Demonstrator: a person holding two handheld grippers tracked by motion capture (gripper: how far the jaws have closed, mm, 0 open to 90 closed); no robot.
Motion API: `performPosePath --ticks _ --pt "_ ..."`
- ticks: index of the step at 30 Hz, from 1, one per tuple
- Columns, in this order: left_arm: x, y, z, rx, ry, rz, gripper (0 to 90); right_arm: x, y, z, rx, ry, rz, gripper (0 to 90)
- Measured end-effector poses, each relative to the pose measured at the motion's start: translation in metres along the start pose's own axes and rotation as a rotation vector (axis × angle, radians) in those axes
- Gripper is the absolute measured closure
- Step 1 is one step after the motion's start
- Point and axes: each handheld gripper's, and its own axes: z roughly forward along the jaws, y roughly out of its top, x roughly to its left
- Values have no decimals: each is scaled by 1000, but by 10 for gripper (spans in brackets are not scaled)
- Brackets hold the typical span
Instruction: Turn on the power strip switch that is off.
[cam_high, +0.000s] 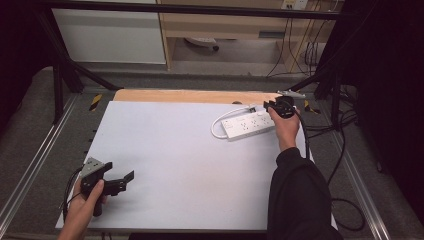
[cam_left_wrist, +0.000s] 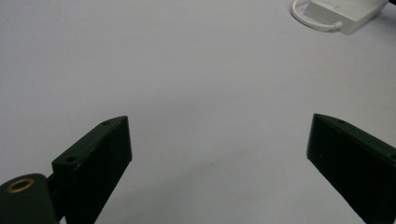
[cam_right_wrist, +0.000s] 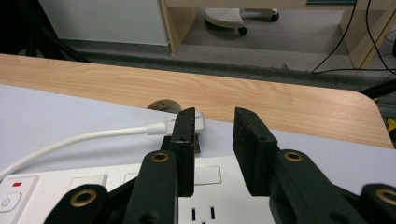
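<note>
Right gripper (cam_high: 268, 106) held low at the desk's far right corner, jaws parted a little and gripping nothing, poised over the white power strip (cam_high: 248, 124); white plug (cam_right_wrist: 198, 122) and cord (cam_right_wrist: 74, 140) just beyond the left jaw, off the strip's far side. Strip's long axis roughly along the far edge, slightly skewed; cord looped off its left end. Left gripper (cam_high: 122, 176) near the front left corner, jaws spread wide and empty, well apart from the strip. Right hand (cam_high: 285, 127) clearly nearer; likely next move a short reach onto the plug. Pale desk (cam_high: 175, 165) mat, wooden strip at the far edge, grey floor, cabinet, cables.
</note>
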Motion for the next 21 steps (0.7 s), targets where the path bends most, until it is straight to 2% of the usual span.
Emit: performPosePath --ticks 12,21 --pt "0 0 0 0 -1 0 66 1 -5 8 17 0 18 772" --pt "0 0 0 0 -4 3 66 3 -11 14 34 4 8 807"
